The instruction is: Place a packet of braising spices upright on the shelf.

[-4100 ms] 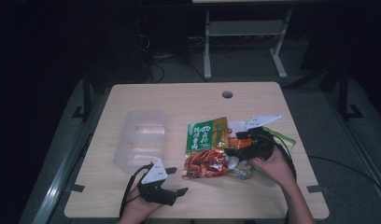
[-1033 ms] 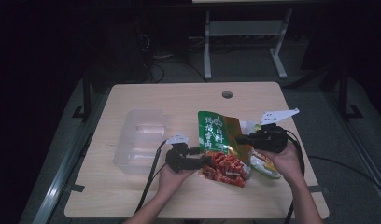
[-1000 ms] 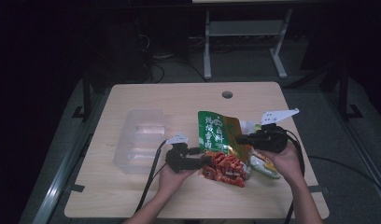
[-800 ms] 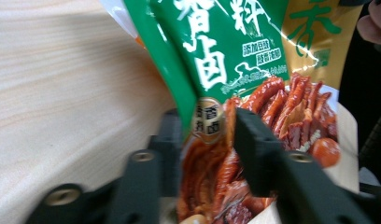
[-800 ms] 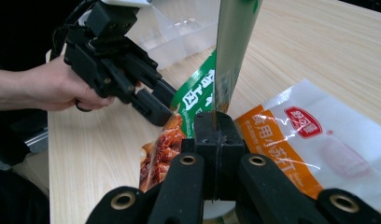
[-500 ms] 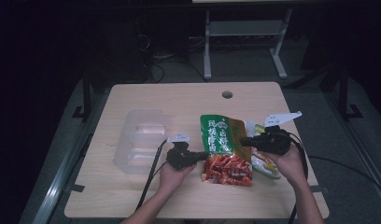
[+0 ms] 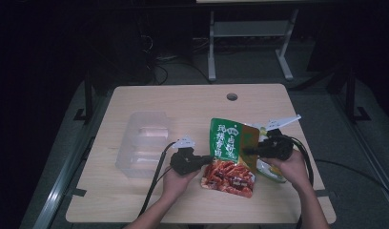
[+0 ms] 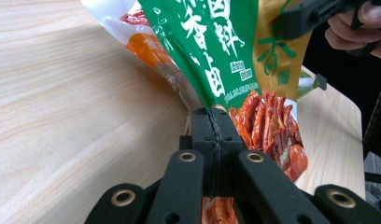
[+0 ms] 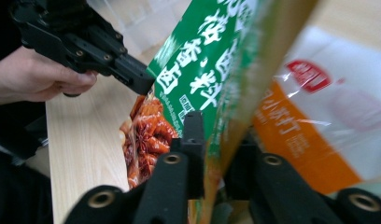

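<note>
While the green-and-red snack pouch [image 7: 229, 156] stands tilted off the counter [image 7: 192, 102], the left claw [image 7: 208, 160] is clamped tight on its left edge and the right claw [image 7: 246, 150] grips its right edge, jaws just easing apart a little with the foil between them. Beneath the right claw lies a clear packet with orange print [image 9: 314, 121], flat on the wood. Well to the left of the left claw sits a clear plastic tray [image 7: 144, 148].
</note>
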Demonstrator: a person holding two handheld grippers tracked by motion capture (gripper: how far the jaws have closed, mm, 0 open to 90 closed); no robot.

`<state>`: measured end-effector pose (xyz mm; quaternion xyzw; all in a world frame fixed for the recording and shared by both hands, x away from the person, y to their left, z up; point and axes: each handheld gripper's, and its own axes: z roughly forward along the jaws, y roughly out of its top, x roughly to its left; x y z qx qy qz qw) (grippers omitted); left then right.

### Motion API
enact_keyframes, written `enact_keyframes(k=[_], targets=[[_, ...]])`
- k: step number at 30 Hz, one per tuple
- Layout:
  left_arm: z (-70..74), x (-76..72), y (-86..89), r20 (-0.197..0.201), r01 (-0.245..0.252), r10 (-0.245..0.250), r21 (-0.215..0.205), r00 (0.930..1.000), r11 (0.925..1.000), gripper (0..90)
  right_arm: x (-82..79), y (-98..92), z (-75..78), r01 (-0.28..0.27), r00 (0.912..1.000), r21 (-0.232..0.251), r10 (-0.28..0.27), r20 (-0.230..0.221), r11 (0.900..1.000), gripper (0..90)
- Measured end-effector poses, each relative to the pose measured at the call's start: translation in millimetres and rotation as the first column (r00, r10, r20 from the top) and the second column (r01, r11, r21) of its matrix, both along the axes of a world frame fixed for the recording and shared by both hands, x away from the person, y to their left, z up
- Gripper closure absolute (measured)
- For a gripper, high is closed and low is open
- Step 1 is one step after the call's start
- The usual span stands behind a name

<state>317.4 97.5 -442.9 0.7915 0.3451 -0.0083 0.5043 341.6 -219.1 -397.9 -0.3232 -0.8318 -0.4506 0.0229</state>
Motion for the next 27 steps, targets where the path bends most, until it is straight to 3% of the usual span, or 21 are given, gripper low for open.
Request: enact_keyframes(k=[5,10,13,14,18,19,23,27], targets=[[-0.5,-3.7,1.2,0.012,-0.004,0.004,0.011,0.9999,0.9999,90.0,1.4,10.6,-13.2,-0.018,0.9987,-0.038,0.016,-0.049,0.999,74.3],[-3.2,-5.2,4.8,0.016,-0.002,0.001,0.015,0.9999,0.9999,90.0,2.2,15.6,-18.1,-0.029,0.9975,-0.049,0.026,-0.065,0.998,75.1],[-5.2,-7.1,8.1,0.015,-0.007,0.007,0.019,0.9999,0.9998,90.0,1.4,20.7,-18.8,-0.028,0.9982,-0.075,0.024,-0.056,0.997,86.2],[-5.2,-7.1,8.1,0.015,-0.007,0.007,0.019,0.9999,0.9998,90.0,1.4,20.7,-18.8,-0.028,0.9982,-0.075,0.024,-0.056,0.997,86.2],[-1.4,-16.2,10.8,0.053,-0.018,0.016,0.043,0.9985,0.9989,87.3,-1.1,22.3,-14.1,-0.038,0.9987,-0.047,0.036,-0.037,0.998,89.1],[1.8,-21.2,11.7,0.08,-0.019,0.014,0.066,0.9967,0.9976,83.0,-2.8,21.5,-10.7,-0.048,0.9985,-0.018,0.047,-0.029,0.999,89.2],[6.8,-28.9,16.8,0.099,-0.016,0.009,0.074,0.9951,0.9971,75.5,-6.8,20.4,-3.4,-0.057,0.9982,0.017,0.058,-0.014,0.998,89.4],[13.1,-37.9,22.8,0.117,-0.003,-0.007,0.083,0.9931,0.9965,62.6,-14.6,23.8,10.1,-0.083,0.9961,0.043,0.081,0.034,0.996,89.5]])
